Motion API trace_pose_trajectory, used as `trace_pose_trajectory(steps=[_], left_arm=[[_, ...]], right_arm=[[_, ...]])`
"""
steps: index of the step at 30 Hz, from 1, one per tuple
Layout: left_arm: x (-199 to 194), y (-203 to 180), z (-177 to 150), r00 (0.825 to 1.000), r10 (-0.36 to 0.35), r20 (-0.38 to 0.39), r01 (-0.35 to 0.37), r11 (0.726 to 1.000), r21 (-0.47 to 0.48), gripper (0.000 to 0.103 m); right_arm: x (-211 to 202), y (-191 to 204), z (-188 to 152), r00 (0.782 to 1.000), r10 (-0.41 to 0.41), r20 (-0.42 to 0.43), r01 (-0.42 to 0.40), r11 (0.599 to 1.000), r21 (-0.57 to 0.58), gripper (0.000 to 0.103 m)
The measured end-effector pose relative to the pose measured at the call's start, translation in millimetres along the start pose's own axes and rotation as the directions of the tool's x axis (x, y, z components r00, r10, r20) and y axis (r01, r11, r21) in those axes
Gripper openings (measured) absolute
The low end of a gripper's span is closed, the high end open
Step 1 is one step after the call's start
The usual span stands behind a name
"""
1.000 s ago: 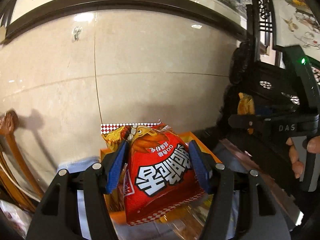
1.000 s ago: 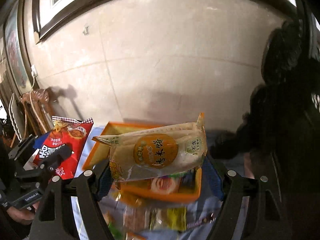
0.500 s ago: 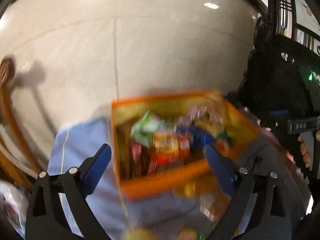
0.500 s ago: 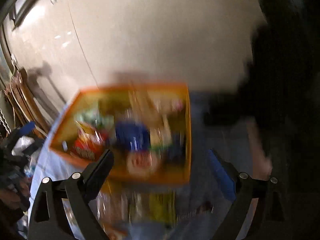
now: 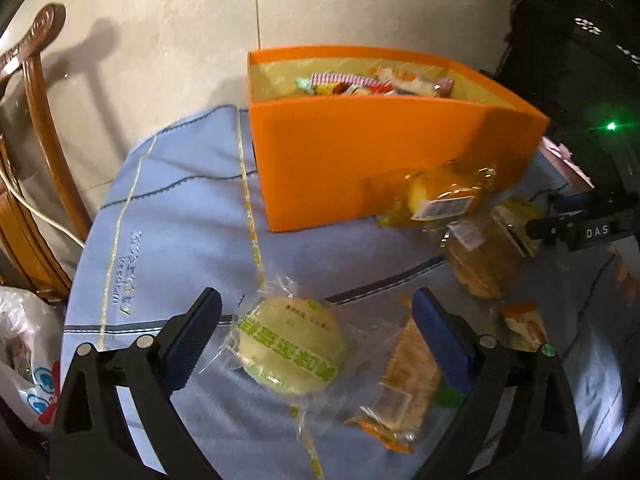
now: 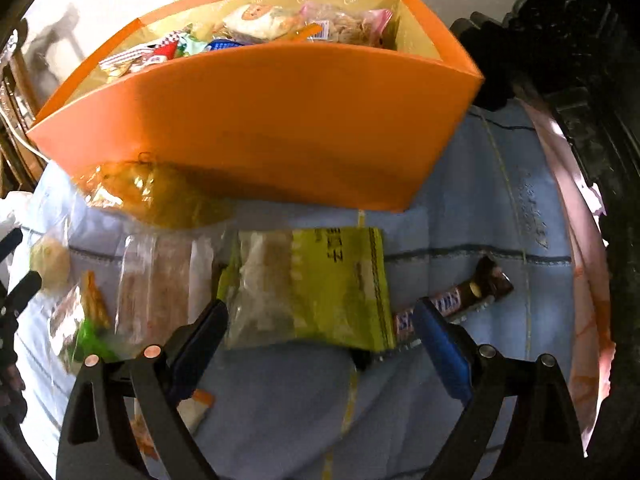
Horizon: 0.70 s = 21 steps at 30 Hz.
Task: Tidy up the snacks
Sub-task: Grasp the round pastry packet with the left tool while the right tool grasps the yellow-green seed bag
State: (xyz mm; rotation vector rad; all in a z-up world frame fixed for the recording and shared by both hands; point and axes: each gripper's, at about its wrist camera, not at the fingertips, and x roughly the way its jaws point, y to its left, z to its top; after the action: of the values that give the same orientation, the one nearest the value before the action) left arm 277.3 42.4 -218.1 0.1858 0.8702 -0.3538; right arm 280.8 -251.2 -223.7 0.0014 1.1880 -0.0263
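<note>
An orange box stands on a blue cloth, with several wrapped snacks inside. My left gripper is open low over the cloth, and a round pale-green pastry in a clear wrapper lies between its blue pads, untouched. A flat orange cracker pack lies by the right pad. My right gripper is open above a yellow-green snack bag. A brown chocolate bar pokes out from under that bag to the right.
More wrapped snacks lie in front of the box: a yellow cake pack, a brown cake pack, a clear cracker pack. A wooden chair stands at the left, a white plastic bag below it. Dark carved furniture rises at the right.
Both grippers let go of their snacks, the red bag and the pale pastry pack, over the box. Both then dropped down to the cloth in front of it, jaws wide.
</note>
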Motion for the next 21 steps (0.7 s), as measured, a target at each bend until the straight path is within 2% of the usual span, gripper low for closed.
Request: trace_pose_trajectory(steps=[3, 4, 6, 9, 13, 14, 15, 16, 17, 19, 21], left_arm=[[27, 5, -6, 0.996, 0.039, -0.079, -0.040, 0.999, -0.009, 0.094], [37, 4, -11, 0.993, 0.067, -0.099, -0.069, 0.998, -0.011, 0.099], [42, 9, -16, 0.992, 0.072, -0.107, -0.079, 0.995, -0.057, 0.099], [45, 18, -21, 0.991, 0.049, -0.125, -0.069, 0.986, -0.154, 0.099], [42, 15, -26, 0.990, 0.058, -0.131, -0.074, 0.990, -0.118, 0.096], [41, 15, -26, 0.990, 0.058, -0.129, -0.072, 0.991, -0.114, 0.091], [38, 15, -28, 0.991, 0.055, -0.120, -0.068, 0.992, -0.109, 0.087], [37, 14, -29, 0.992, 0.053, -0.116, -0.065, 0.993, -0.102, 0.082], [35, 12, -29, 0.992, 0.052, -0.116, -0.064, 0.993, -0.101, 0.081], [35, 12, -30, 0.992, 0.050, -0.118, -0.062, 0.993, -0.104, 0.081], [37, 12, -27, 0.990, 0.058, -0.130, -0.072, 0.992, -0.102, 0.088]], right_arm=[[16, 6, 5, 0.999, -0.041, -0.034, 0.040, 0.999, -0.022, 0.097], [22, 7, 5, 0.998, -0.047, -0.045, 0.046, 0.999, -0.017, 0.100], [26, 13, 4, 0.999, -0.051, -0.015, 0.050, 0.998, -0.046, 0.099], [32, -2, -5, 0.998, 0.045, -0.038, -0.042, 0.997, 0.061, 0.100], [32, 2, -8, 0.997, 0.035, -0.071, -0.034, 0.999, 0.014, 0.100], [31, 2, -6, 0.996, 0.035, -0.077, -0.034, 0.999, 0.022, 0.098], [29, 3, -4, 0.997, 0.039, -0.062, -0.037, 0.999, 0.031, 0.086], [26, 4, 5, 0.999, 0.039, -0.037, -0.038, 0.999, 0.025, 0.078], [22, 9, 5, 1.000, 0.009, -0.015, -0.009, 1.000, 0.010, 0.075], [21, 15, 8, 1.000, -0.021, -0.001, 0.021, 1.000, -0.019, 0.077], [26, 17, 8, 0.999, -0.031, -0.026, 0.031, 0.999, -0.022, 0.090]])
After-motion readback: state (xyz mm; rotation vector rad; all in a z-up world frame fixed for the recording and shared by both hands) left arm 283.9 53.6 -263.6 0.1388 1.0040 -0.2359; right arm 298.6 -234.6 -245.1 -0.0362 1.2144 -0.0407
